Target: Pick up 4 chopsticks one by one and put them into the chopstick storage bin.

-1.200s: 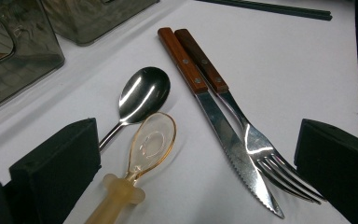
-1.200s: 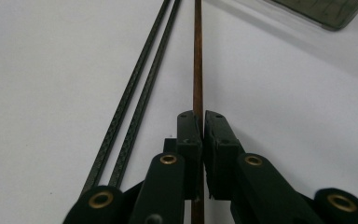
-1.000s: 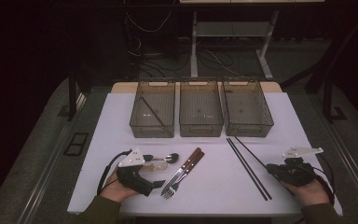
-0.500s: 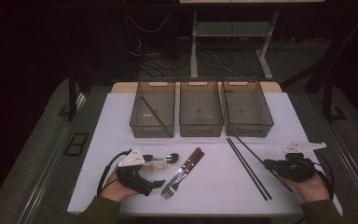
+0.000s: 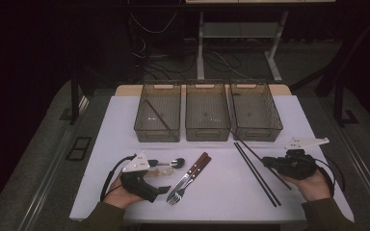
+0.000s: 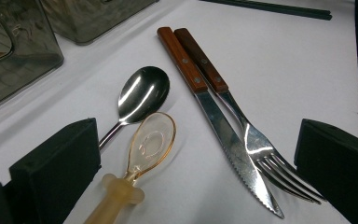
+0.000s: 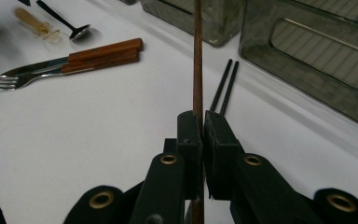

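Three bins (image 5: pixel 208 126) — two black chopsticks (image 5: pixel 257 172)

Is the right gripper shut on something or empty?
Shut on a brown chopstick: the right gripper has its jaws pressed against the thin stick, which runs up between them.

Dim room, brightly lit white table (image 5: pixel 125 120); glare on the spoon (image 6: pixel 142 93), near tongs blurred.

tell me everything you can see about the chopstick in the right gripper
The chopstick is a thin, straight, reddish-brown stick, wood by the look of it. The right gripper has its black jaws shut on it, and it runs up between them, past the dark chopsticks lying on the white table.
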{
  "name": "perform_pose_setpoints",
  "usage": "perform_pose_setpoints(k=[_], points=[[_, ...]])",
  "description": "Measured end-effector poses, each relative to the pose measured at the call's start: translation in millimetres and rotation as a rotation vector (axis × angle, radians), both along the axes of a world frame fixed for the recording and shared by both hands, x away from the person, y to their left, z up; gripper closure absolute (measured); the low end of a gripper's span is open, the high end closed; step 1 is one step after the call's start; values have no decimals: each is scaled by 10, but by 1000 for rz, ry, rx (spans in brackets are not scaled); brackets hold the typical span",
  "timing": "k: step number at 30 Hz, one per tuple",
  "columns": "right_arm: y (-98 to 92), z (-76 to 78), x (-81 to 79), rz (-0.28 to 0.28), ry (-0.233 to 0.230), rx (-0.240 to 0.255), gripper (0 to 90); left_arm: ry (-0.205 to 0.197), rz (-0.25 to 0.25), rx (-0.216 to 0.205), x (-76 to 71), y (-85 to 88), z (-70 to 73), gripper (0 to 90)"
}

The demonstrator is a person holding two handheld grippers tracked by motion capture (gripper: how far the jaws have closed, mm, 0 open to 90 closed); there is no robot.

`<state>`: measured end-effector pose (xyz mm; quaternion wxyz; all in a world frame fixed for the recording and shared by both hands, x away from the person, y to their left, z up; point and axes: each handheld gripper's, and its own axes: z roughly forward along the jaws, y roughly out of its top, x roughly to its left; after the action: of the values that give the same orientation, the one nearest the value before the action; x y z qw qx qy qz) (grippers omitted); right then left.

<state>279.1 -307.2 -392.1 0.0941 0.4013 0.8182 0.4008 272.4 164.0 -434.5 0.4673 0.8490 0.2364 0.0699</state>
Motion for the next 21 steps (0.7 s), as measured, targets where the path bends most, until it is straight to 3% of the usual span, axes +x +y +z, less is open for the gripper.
perform_pose_setpoints(k=[21], points=[[401,248,322,13,-52,39,857,1,2,-7,6,6,1,0]])
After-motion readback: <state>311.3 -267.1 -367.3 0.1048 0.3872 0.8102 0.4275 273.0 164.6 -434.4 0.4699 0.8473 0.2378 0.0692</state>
